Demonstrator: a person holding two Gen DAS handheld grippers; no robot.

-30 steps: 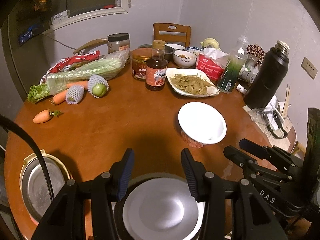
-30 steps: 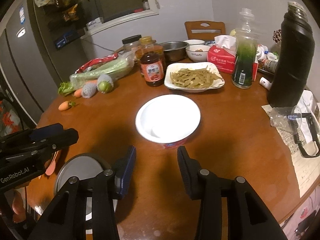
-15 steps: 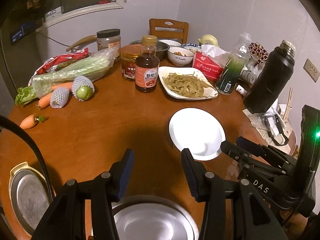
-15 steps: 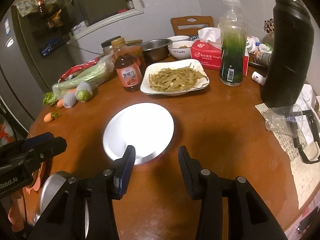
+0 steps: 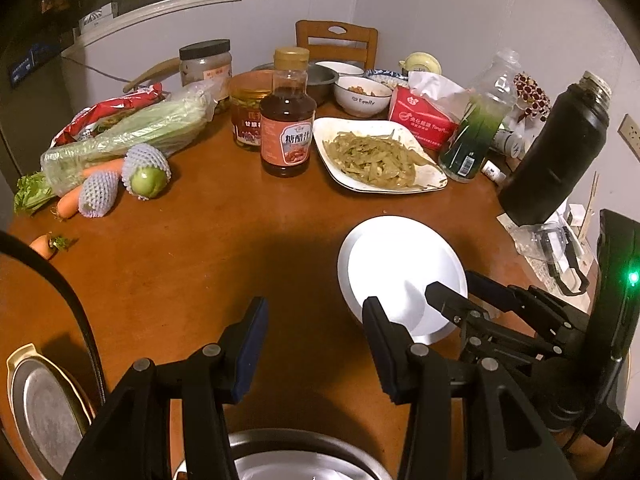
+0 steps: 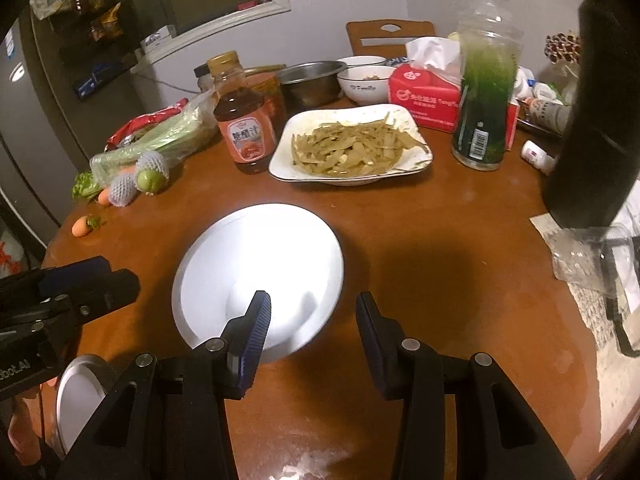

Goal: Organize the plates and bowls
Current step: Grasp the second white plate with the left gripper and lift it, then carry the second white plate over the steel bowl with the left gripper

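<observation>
Round brown wooden counter (image 5: 192,264), pretty cluttered. Far left edge in the left wrist view: flat metal dish in a yellow-rimmed tray (image 5: 40,412), half out of frame. Further back, bagged green celery (image 5: 128,136), orange carrots (image 5: 70,202) and a green fruit in white foam netting (image 5: 149,176). Bottom centre, shiny steel plate (image 5: 296,460) right under the left gripper (image 5: 314,350), jaws partly apart with nothing between them, just hanging over bare wood.

Middle back: brown sauce bottle with an orange label (image 5: 286,120), then a white squarish plate of yellowish-green cooked vegetable strips (image 5: 376,158), white bowl with "Family" printed on it (image 5: 362,98) behind that, grey metal bowl (image 6: 312,80) beside it.

Main item: round white plate stacked on something with a red rim (image 6: 260,276), near the front edge, between the two grippers. Right gripper (image 6: 312,328) sits low over its near edge, left finger in front of the white surface, right finger over wood. Jaws partly apart, empty, can't tell if touching the plate.

Right side: red tissue pack (image 6: 426,96), clear bottle of green liquid (image 6: 482,112), tall black thermos (image 5: 554,160), crumpled clear plastic (image 6: 588,256) by the edge.
</observation>
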